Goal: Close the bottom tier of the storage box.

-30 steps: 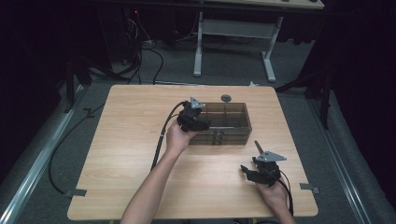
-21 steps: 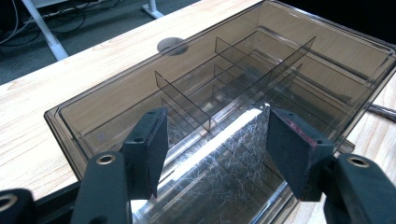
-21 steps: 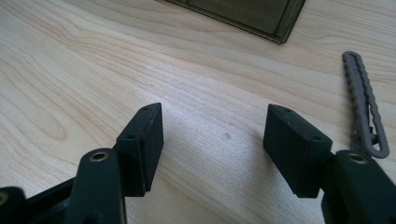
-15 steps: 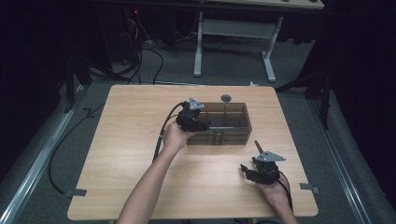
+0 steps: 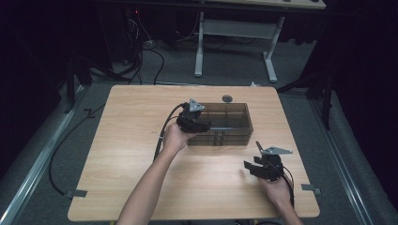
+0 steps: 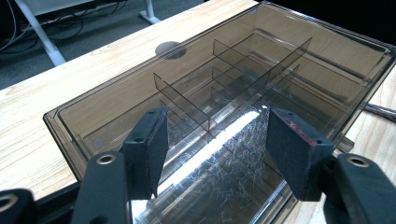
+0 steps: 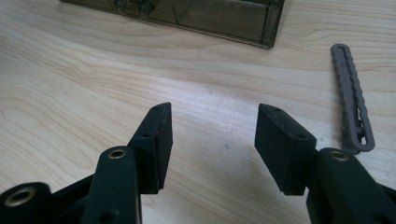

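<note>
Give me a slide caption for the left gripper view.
Left claw open over a smoky transparent divider box on a wooden table.

Left hand-held gripper (image 5: 206,125) jaws apart, right hand-held gripper (image 5: 248,168) empty, jaws just been closing

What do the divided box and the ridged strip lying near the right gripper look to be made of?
Divided box: smoke-tinted see-through hard plastic, glossy; the table grain shows through its walls and light glares off it. Ridged strip: likely matte grey moulded plastic or rubber, with no shine and an even colour. Table: pale wood-grain top, probably laminate.
</note>
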`<control>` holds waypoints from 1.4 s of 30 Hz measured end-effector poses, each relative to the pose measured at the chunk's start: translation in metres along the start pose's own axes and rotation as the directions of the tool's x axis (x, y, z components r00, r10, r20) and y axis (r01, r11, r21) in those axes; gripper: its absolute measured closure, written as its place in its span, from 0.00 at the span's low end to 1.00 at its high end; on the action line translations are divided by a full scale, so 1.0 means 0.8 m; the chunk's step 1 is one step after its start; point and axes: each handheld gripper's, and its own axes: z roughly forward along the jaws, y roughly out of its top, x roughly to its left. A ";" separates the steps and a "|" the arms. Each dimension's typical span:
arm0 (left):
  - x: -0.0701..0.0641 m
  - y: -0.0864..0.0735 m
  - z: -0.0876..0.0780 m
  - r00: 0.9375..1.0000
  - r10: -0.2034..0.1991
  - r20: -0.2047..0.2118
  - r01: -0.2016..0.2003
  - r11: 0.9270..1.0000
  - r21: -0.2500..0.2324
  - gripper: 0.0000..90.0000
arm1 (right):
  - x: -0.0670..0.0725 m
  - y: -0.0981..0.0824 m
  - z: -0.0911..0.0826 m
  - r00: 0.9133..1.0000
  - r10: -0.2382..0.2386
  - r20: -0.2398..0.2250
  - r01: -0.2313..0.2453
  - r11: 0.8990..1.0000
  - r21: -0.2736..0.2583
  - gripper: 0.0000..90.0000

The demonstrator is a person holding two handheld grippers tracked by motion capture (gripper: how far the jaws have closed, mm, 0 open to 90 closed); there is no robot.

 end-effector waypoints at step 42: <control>0.002 -0.001 -0.001 1.000 0.009 0.016 -0.009 1.000 -0.005 0.44 | 0.038 0.094 0.035 0.989 0.116 -0.092 -0.098 0.978 0.187 0.53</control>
